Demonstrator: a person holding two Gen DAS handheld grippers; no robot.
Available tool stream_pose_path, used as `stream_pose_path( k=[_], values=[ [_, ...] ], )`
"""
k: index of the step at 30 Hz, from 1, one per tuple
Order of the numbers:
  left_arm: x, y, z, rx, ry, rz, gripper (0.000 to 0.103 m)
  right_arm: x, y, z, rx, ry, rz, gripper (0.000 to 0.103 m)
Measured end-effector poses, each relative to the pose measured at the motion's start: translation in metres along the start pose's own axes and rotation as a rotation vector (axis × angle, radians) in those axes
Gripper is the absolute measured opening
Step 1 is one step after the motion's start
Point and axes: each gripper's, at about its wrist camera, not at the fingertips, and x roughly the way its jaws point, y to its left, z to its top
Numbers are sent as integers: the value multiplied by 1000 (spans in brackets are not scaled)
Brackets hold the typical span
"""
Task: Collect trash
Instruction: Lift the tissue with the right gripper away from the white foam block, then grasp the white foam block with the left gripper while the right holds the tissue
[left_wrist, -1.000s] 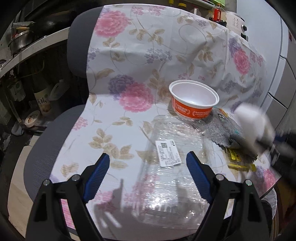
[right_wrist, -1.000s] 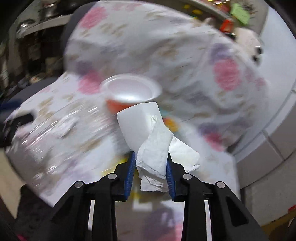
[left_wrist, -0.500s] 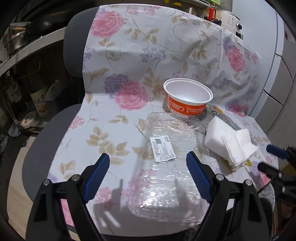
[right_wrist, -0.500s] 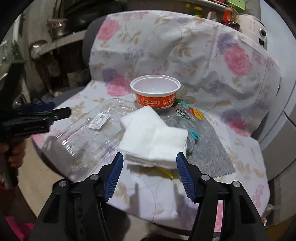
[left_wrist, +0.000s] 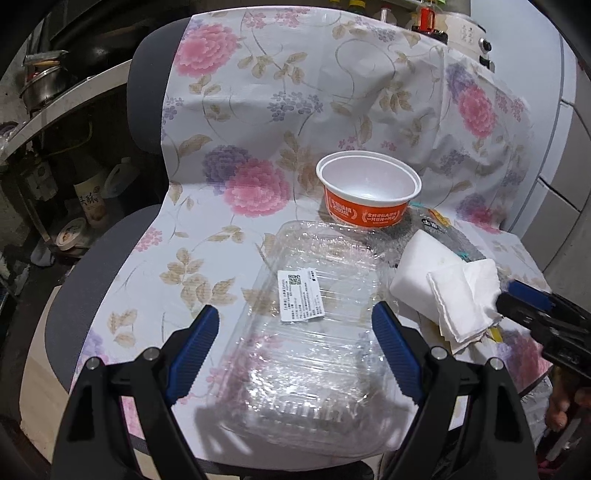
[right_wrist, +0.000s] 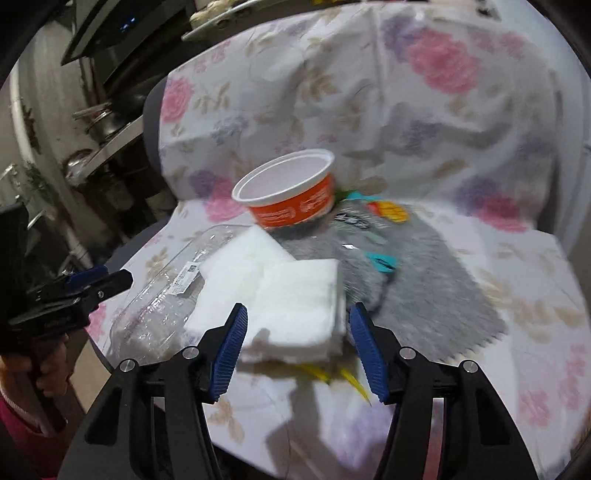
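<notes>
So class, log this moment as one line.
left tool: open above clear tray | right tool: open, straddling napkins | bowl: upright

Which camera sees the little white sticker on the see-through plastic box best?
The left wrist view: the white sticker on the clear plastic box faces it, sharp, between the fingers of the left gripper. The right wrist view shows it only small, edge-on and blurred.
</notes>
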Motion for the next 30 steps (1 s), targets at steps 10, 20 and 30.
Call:
stream_pose_path(
  k=[10, 20, 30],
  values=[
    [-5, -24, -4, -48, 23, 74, 82, 38, -21, 10, 10, 91, 199, 61],
    [-18, -50, -17, -1, 28, 56, 82, -19, -24, 15, -61, -59, 165, 1],
    [7, -106, -23, 65, 68, -137, 82, -140, -70, -9, 48, -341, -172, 1]
  ],
)
